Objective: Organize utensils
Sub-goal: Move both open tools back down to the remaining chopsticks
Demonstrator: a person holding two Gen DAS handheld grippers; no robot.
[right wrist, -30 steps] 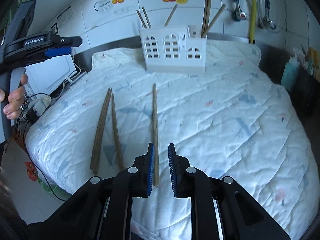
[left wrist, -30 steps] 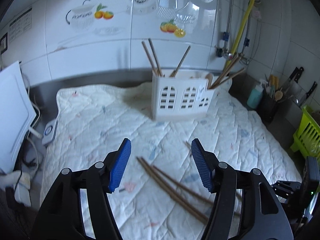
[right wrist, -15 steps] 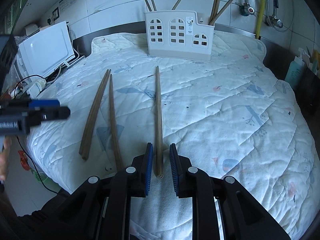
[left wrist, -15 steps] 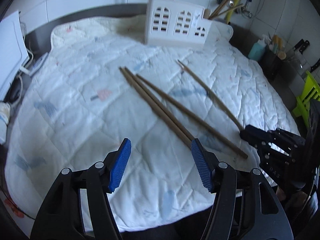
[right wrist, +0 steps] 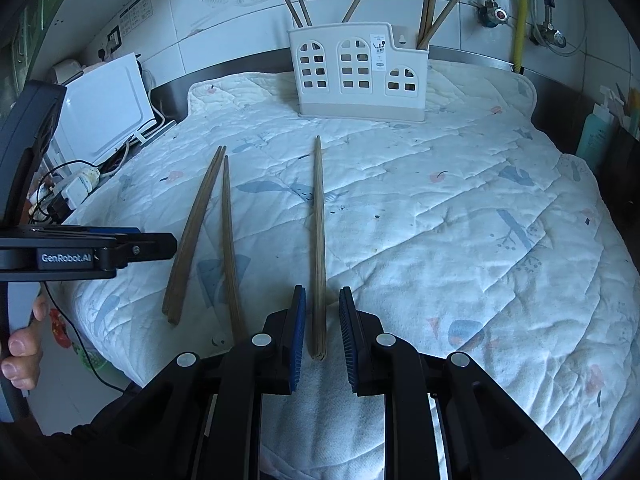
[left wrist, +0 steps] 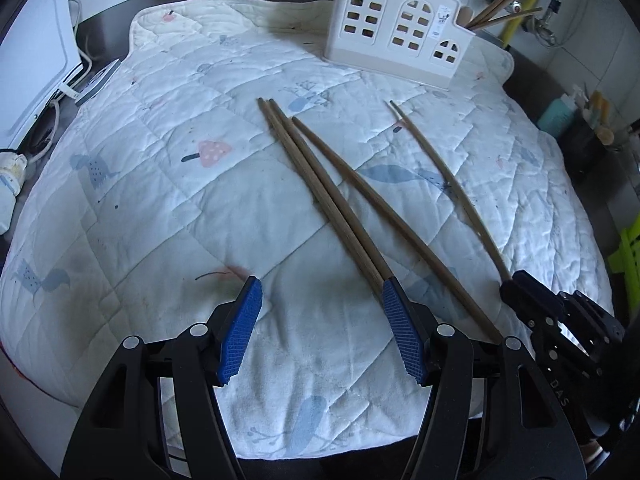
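The right gripper (right wrist: 322, 322) straddles the near end of 1 lone chopstick (right wrist: 318, 240). Its blue pads (right wrist: 298, 336) stand narrowly apart, with a slim gap visible on either side of the wood, so the stick lies between them but is not clamped. The chopstick's long axis runs straight ahead from the jaws, in line with the fingers, its far tip pointing at the white utensil caddy (right wrist: 362, 76) at the back of the quilted mat (right wrist: 480, 220). Judgement: the grip is set up end-on, and closing would take the stick by its butt end with the whole length cantilevered forward.

The left gripper (left wrist: 322, 320) is wide apart and holds nothing. Its right pad (left wrist: 400, 336) sits at the near ends of the 2 paired chopsticks (left wrist: 320, 196), which lie side by side and touching. A third chopstick (left wrist: 384, 220) lies just beside them, diverging toward the near edge. All 3 run diagonally away from these fingers toward the caddy, offset to the right of the open gap, not centred in it.

The caddy already holds several chopsticks upright in its compartments. 4 remain on the mat.

Judgement: the right hand is the nearer to a completed pick; the left would need to shift rightward to bracket the pair.
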